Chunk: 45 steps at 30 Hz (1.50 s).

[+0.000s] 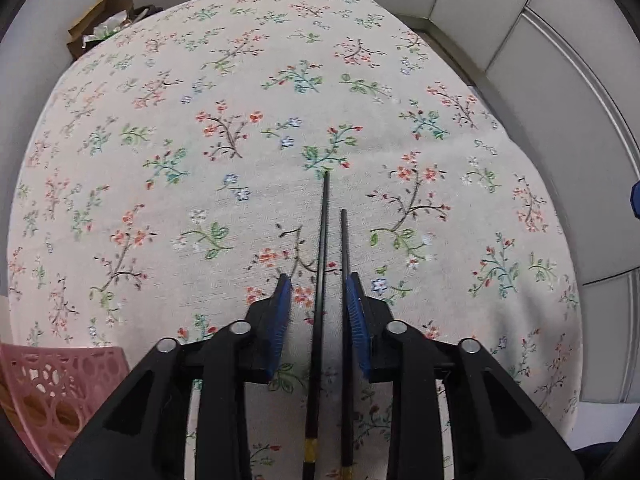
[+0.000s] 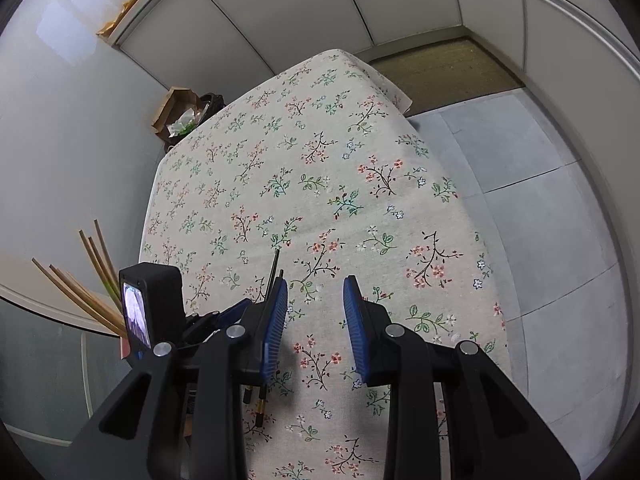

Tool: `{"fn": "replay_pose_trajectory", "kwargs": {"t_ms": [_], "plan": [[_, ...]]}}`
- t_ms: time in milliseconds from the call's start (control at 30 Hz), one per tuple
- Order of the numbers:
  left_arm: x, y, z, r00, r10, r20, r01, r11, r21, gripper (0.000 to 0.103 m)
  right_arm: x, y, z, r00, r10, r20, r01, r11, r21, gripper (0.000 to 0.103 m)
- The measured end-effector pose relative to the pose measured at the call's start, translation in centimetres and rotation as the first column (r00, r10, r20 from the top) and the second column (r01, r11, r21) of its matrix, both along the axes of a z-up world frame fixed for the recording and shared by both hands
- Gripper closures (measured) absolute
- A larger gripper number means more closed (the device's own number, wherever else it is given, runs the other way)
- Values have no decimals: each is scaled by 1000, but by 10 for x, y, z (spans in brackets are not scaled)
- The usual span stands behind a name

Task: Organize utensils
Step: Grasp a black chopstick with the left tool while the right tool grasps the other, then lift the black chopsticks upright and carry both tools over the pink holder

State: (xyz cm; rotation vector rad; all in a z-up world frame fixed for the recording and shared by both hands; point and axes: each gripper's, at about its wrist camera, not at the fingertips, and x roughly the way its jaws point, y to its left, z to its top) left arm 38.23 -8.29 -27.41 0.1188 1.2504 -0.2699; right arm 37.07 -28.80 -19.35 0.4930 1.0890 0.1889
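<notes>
Two black chopsticks [image 1: 325, 280] lie between the left gripper [image 1: 316, 300] jaws, which stand apart around them; the right one seems to touch the right pad, the left one sits free. Whether they rest on the floral desk [image 1: 200, 120] cannot be told. If the jaws close unevenly, one stick may slip or cross. The pink basket [image 1: 60, 384] sits left of these jaws. The right gripper [image 2: 316, 312] jaws are open and empty, with bamboo chopsticks [image 2: 88, 292] far to their left

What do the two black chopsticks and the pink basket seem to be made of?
Black chopsticks: probably lacquered wood or plastic, with a smooth dark sheen and gold bands near the handle end. Pink basket: likely moulded plastic, judging by its uniform colour and round cut-out holes.
</notes>
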Motion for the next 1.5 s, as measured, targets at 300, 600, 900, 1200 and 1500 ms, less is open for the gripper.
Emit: {"fn": "replay_pose_trajectory", "kwargs": {"t_ms": [300, 600, 900, 1200, 1500], "plan": [[5, 15, -4, 999, 18, -43, -21, 997, -76, 93, -1, -1, 1, 1000, -3, 2, 3, 1000, 0, 73], [8, 31, -4, 998, 52, -46, -57, 994, -98, 91, 0, 1, 1, 1000, 6, 3, -6, 1000, -8, 73], [3, -4, -7, 1000, -18, -15, 18, 1000, 7, 99, -1, 4, -2, 1000, 11, -3, -11, 1000, -17, 73], [-40, 8, 51, 992, 33, 121, -11, 985, -171, 99, 15, 17, -32, 995, 34, -92, -34, 999, 1, 73], [-85, 35, 121, 930, 65, 362, 29, 968, -249, 99, 32, 101, -78, 953, 217, -210, -224, 975, -9, 79]]}}
